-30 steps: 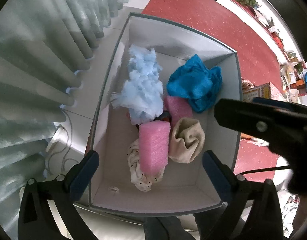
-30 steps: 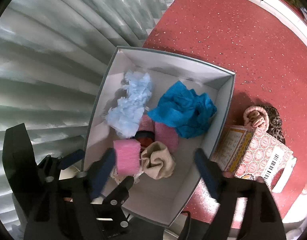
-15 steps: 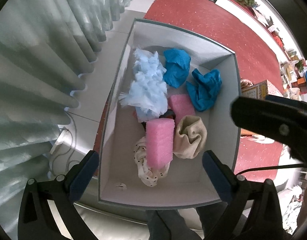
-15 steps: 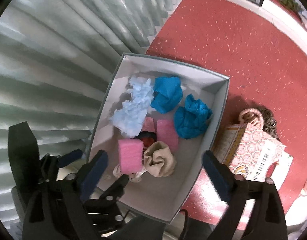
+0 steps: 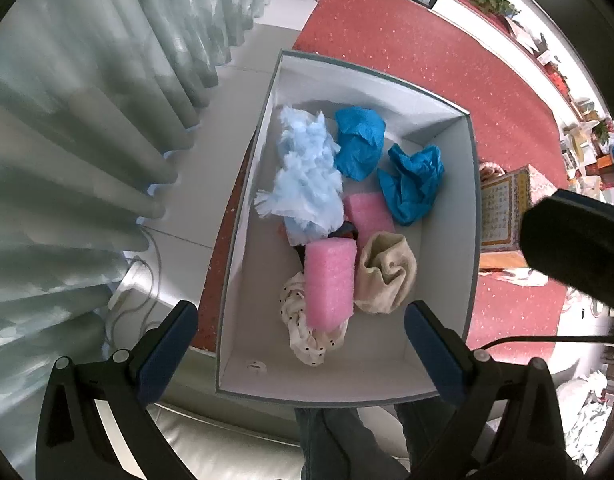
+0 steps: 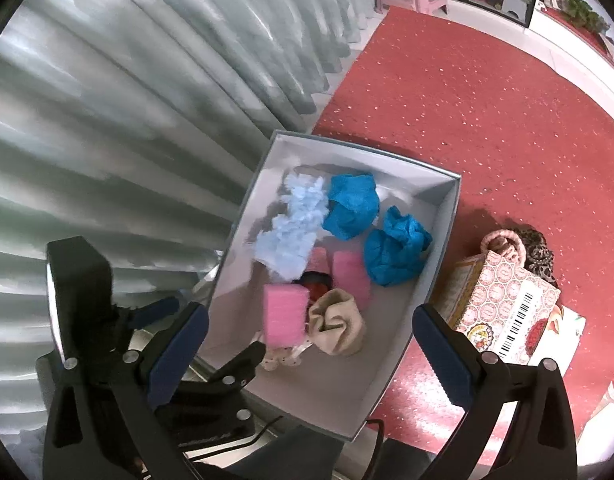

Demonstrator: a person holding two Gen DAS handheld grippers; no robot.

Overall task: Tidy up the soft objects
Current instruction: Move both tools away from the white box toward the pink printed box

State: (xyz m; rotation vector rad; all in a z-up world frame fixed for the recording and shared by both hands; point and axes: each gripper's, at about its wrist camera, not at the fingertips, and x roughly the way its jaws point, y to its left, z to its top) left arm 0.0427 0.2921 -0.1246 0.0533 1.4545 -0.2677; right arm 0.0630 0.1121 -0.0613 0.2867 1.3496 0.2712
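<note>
1. Both tools hang over the box (image 5: pixel 473 216) with jaws wide apart and empty: left tool (image 5: pixel 301 344), right tool (image 6: pixel 311 350).
2. Inside the box lie two blue wads (image 5: pixel 413 184), a pale fluffy bundle (image 5: pixel 307 176), pink foam (image 5: pixel 329 282), a beige sock (image 5: pixel 387 272) and dotted cloth (image 5: pixel 307 340).
3. Judging by this, most is packed; a knotted pink cloth (image 6: pixel 501 244) sits outside, beside the box.

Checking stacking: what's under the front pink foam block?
The pink foam block lies on a white dotted cloth; a dark item peeks out behind it. The rest beneath is covered.
</note>
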